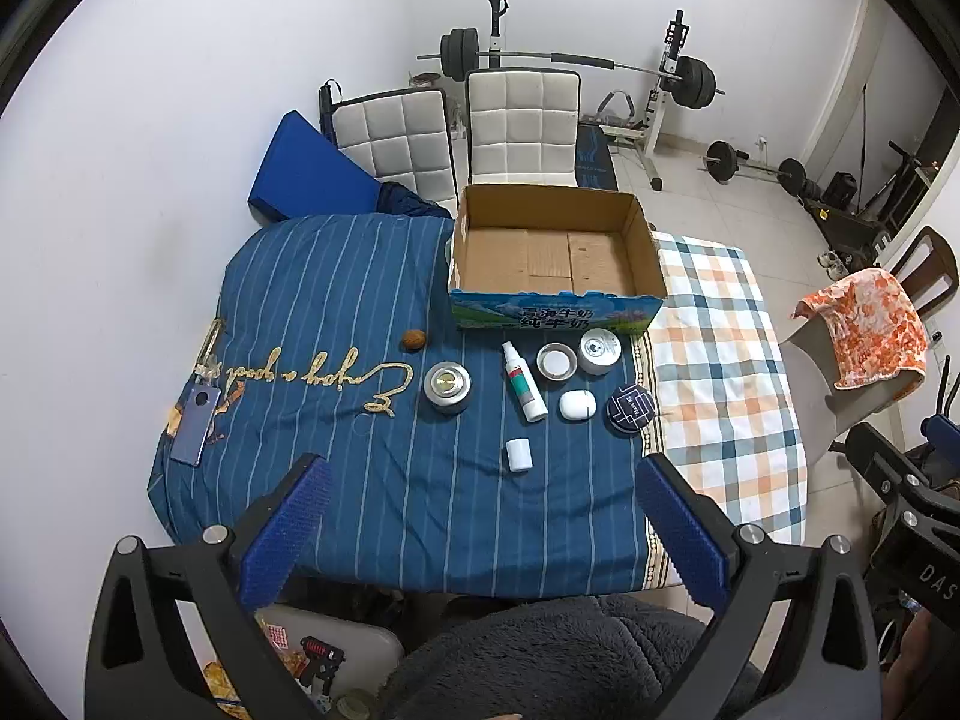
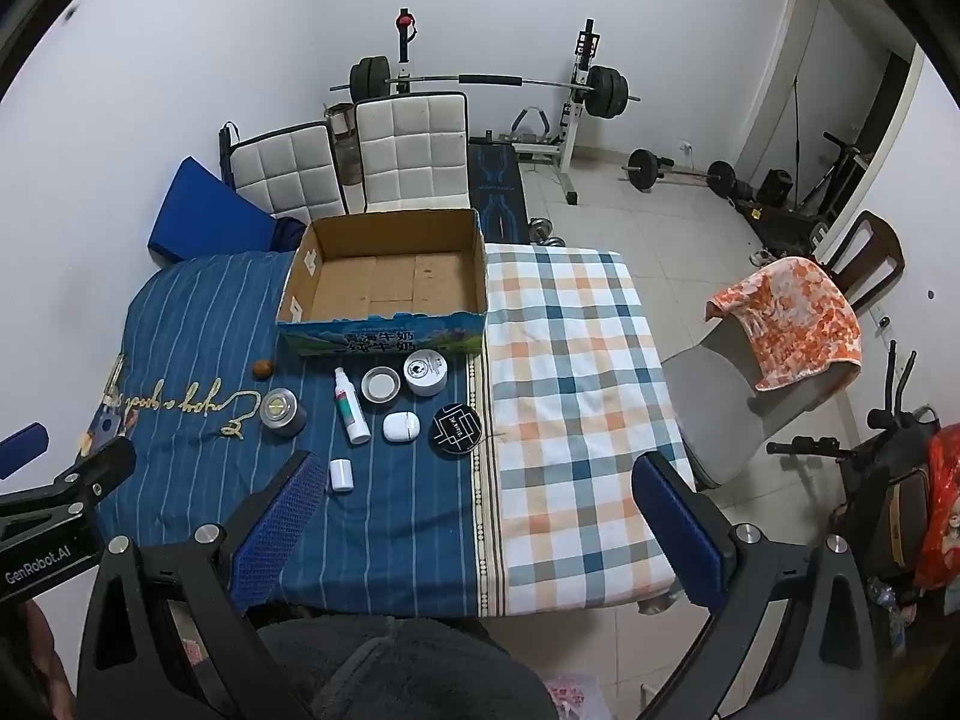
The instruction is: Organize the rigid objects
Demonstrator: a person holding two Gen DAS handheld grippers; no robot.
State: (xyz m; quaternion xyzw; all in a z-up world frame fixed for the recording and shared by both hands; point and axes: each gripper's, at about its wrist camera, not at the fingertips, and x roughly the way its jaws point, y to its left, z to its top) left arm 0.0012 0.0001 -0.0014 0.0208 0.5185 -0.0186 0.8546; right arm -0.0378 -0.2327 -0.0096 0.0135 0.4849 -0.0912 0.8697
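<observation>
Only the left wrist view shows the flat blue phone-like slab (image 1: 196, 425) at the cloth's nine o'clock edge. Toward three o'clock lie the grey round tin (image 1: 447, 387), white spray bottle (image 1: 525, 382) and dark patterned round case (image 1: 629, 407) — all at six o'clock of the empty open cardboard box (image 1: 648, 258). The left gripper (image 1: 480, 489) and right gripper (image 2: 474, 489) hover, jaws wide apart, empty. Only the right wrist view shows the orange floral towel's grey chair seat (image 2: 717, 393).
</observation>
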